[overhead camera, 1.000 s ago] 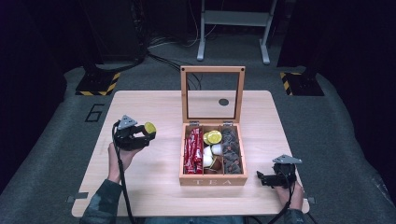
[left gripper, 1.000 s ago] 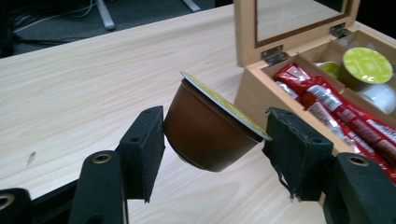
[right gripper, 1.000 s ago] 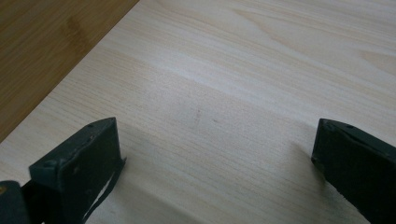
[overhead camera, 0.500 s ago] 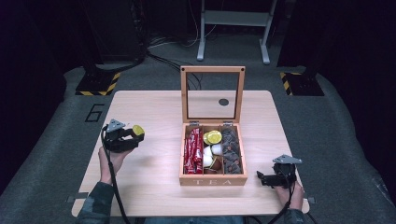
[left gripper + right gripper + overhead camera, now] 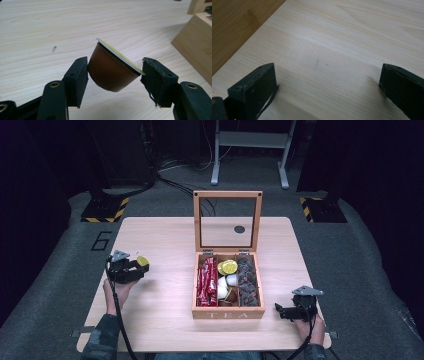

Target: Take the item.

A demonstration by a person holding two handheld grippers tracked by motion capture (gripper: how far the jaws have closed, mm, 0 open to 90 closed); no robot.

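Observation:
My left gripper is shut on a brown coffee capsule with a yellow foil lid, tilted, just above the pale wood table at its left side. A wooden tea box marked TEA stands in the middle with its glass lid upright. It holds red packets, more capsules and dark pods. My right gripper rests open near the table's front right corner, nothing between its fingers.
The box's side wall lies to the right of the held capsule. A dark round spot sits on the table behind the lid. Black-and-yellow floor pads and a metal stand lie beyond the table.
My left gripper has carried the capsule left and toward the near edge, sinking lower over the table. The right gripper has stayed put.

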